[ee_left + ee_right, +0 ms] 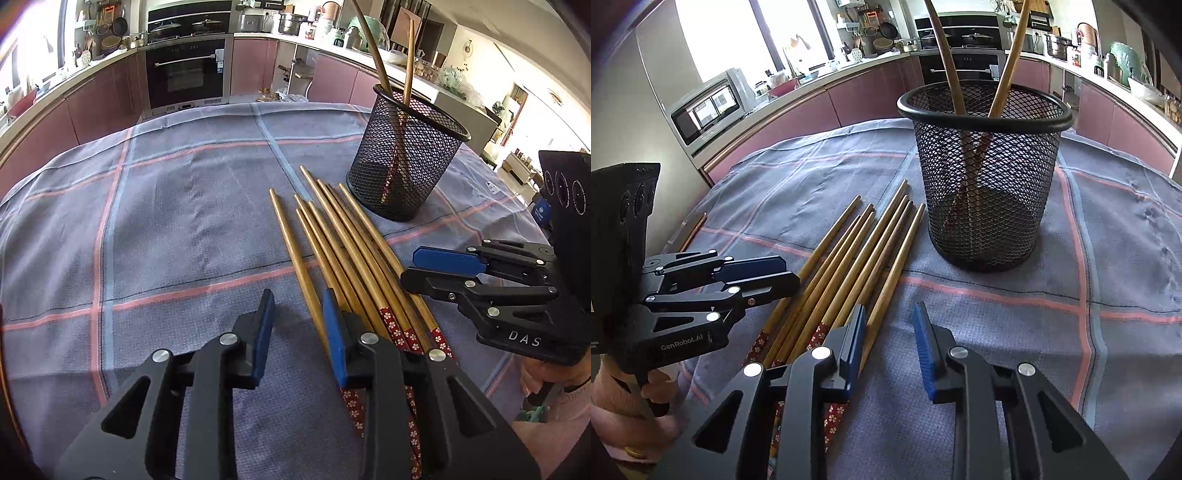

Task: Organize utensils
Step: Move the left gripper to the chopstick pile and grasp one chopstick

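Left gripper [299, 314]: jaws partly apart, nothing clamped, leftmost chopstick between them | Right gripper [890, 325]: partly apart, rightmost chopstick between, unclamped | Chopsticks [343, 243]: bundle between both grippers | Cup [406, 155]: beyond, holding two chopsticks | Cloth [166, 221]

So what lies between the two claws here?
The loose chopsticks, lying side by side on the cloth between left claw and right claw; both wrist views show it.

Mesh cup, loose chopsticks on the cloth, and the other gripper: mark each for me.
Mesh cup [982, 192]: right wrist view, front wall.
Loose chopsticks [332, 236]: left wrist view, bare wooden shafts mid-bundle.
Right gripper [410, 266]: left wrist view, between its fingertips.
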The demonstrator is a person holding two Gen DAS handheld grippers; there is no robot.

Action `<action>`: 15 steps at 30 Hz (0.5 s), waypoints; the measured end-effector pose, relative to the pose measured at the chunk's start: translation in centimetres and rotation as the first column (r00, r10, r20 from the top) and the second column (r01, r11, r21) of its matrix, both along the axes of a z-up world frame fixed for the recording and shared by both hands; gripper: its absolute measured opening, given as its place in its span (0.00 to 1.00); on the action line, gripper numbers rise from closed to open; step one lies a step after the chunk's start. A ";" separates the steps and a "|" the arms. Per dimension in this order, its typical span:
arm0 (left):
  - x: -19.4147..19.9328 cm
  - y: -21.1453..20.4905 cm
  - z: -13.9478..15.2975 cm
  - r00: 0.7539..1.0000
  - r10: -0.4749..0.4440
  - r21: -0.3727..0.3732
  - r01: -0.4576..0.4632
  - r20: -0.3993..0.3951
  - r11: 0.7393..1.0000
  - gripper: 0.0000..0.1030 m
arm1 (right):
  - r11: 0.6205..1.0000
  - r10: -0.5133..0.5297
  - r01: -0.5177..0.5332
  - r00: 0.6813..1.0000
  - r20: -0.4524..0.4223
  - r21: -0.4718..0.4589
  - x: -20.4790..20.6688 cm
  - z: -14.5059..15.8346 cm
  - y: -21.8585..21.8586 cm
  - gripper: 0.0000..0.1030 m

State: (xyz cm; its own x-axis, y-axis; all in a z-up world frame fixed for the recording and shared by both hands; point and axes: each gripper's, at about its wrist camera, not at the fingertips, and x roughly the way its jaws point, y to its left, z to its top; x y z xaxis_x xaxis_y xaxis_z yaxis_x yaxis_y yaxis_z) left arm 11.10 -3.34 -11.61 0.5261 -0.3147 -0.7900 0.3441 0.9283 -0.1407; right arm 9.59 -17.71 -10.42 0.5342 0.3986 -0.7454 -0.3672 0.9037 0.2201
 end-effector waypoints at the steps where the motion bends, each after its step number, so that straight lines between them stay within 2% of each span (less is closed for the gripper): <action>1: 0.0 -0.3 0.0 1.000 0.001 0.016 -0.001 0.006 1.000 0.29 | 1.000 -0.002 0.002 1.000 0.005 -0.016 0.0 0.0 0.2 0.22; 7: 0.6 -1.0 -0.2 1.000 -0.002 0.035 0.002 0.011 0.999 0.28 | 0.998 0.000 0.002 1.000 0.024 -0.058 0.6 0.1 1.2 0.22; 10: 0.9 -1.0 -0.3 1.000 0.008 0.034 -0.008 0.009 0.999 0.26 | 0.999 -0.013 0.014 1.000 0.025 -0.043 0.9 -0.1 1.1 0.17; 11: 0.9 -1.1 -0.3 1.000 0.010 0.033 -0.010 0.008 0.999 0.23 | 1.000 -0.017 0.018 1.000 0.018 -0.026 1.0 -0.1 0.9 0.12; 15: 0.8 -1.1 -0.4 1.000 0.006 0.013 -0.006 -0.001 1.000 0.11 | 0.999 -0.028 0.028 1.000 -0.006 0.036 1.1 -0.3 0.3 0.08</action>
State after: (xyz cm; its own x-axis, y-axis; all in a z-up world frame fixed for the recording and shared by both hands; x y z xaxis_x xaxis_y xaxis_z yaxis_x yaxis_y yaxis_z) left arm 11.95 -4.44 -11.97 0.5272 -0.3009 -0.7947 0.3382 0.9323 -0.1286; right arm 10.74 -17.43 -10.69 0.5416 0.4104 -0.7336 -0.3406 0.9050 0.2548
